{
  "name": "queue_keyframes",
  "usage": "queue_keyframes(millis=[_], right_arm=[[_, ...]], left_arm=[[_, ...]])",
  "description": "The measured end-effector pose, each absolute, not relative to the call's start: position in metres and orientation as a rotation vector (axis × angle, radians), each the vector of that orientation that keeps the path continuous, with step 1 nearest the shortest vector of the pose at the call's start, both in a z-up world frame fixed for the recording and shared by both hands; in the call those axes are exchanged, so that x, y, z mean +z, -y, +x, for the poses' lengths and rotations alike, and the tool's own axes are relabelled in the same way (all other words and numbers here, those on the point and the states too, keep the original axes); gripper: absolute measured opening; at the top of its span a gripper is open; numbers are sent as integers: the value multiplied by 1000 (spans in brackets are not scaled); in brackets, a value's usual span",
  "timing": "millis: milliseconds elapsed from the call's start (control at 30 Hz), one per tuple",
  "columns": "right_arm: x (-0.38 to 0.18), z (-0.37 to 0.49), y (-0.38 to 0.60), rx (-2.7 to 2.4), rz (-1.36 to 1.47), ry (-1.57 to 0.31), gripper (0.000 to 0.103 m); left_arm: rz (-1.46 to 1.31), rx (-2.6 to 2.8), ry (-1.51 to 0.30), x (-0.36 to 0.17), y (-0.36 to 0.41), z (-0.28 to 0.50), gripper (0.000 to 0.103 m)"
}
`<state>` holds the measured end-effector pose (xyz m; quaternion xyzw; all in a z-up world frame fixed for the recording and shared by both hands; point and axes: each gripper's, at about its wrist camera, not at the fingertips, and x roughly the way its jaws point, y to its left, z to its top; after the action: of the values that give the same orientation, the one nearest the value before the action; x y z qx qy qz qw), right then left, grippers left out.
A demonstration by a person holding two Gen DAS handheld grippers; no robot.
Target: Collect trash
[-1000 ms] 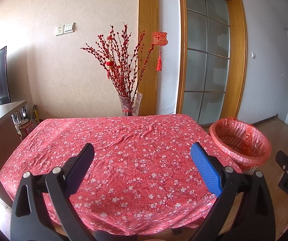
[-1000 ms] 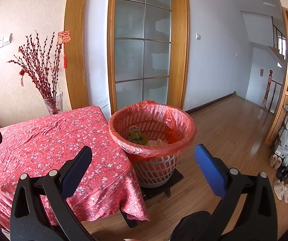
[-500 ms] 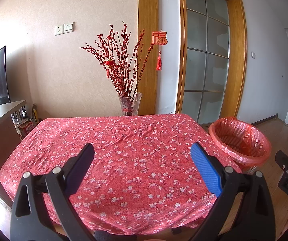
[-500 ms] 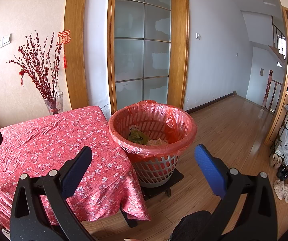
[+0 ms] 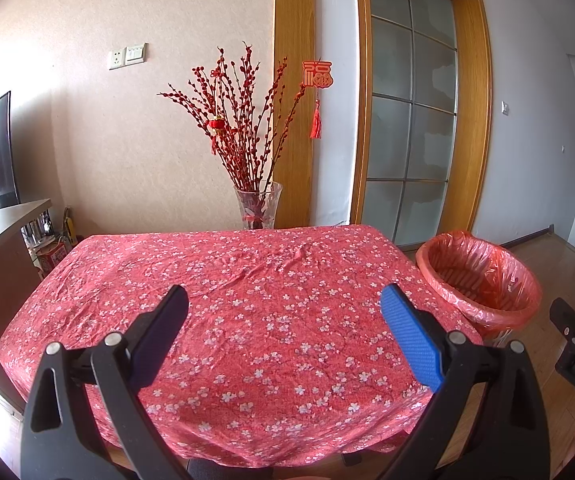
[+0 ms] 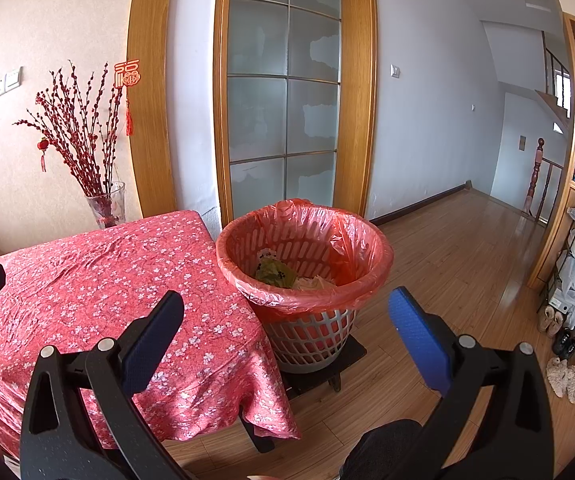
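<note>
The bin [image 6: 305, 280] was a grey lattice basket lined with a red-orange bag, standing on a dark base on the wood floor, just beside the table's [image 5: 223, 292] right edge. Inside lay trash [image 6: 275, 272]: a crumpled green wrapper and pale paper. The left gripper [image 5: 283, 312] hung over the flowered red cloth, jaws wide, holding nothing. The right gripper [image 6: 285, 316] faced the bin, likewise spread wide and empty. A vase [image 5: 257, 208] of red twigs stood behind the table. Compared with a second before, nothing had visibly shifted; both views matched.
</note>
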<state>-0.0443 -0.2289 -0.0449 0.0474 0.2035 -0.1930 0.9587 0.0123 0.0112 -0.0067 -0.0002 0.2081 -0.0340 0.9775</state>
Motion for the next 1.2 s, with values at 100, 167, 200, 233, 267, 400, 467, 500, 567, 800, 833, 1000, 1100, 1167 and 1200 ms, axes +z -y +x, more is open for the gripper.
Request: queue_keyframes(millis=[100,167,200,233,267,400,467,500,567,800,833,1000,1100,1167,1200], right_arm=[[-45,-44,229,-392,96,-413,101],[-46,-45,229,-392,97,-413,101],[-46,-45,229,-392,97,-413,101],[-46,-45,229,-392,96,-413,101],[-46,-45,229,-392,97,-413,101],[-47,-45,228,-390,97,-414,101],[-46,-45,228,-391,97,-414,101],[-46,-45,228,-391,97,-414,101],[-46,-45,228,-391,97,-414,101],[-46,-45,228,-392,97,-415,101],[-46,-45,228,-391,97,-415,101],[-46,-45,228,-390,98,-416,101],[-47,-45,228,-389,98,-417,101],[-47,-45,228,-389,97,-417,101],[-48,-45,228,-388,97,-418,101]], left_arm=[[0,-70,-421,-8,-11,12,95],[2,-71,-421,-9,-10,12,95],[2,-71,-422,-9,-10,11,95],[3,-71,-422,-10,-10,11,95],[3,-71,-422,-10,-10,12,95],[3,-71,-423,-10,-10,12,95],[3,-72,-424,-10,-10,11,95],[3,-72,-424,-10,-10,11,95],[4,-72,-426,-10,-10,11,95],[6,-73,-431,-12,-11,15,95],[6,-73,-431,-12,-11,15,95],[8,-72,-431,-11,-12,18,95],[9,-73,-431,-11,-12,18,95],[8,-75,-432,-12,-13,18,95],[8,-75,-433,-12,-13,18,95]])
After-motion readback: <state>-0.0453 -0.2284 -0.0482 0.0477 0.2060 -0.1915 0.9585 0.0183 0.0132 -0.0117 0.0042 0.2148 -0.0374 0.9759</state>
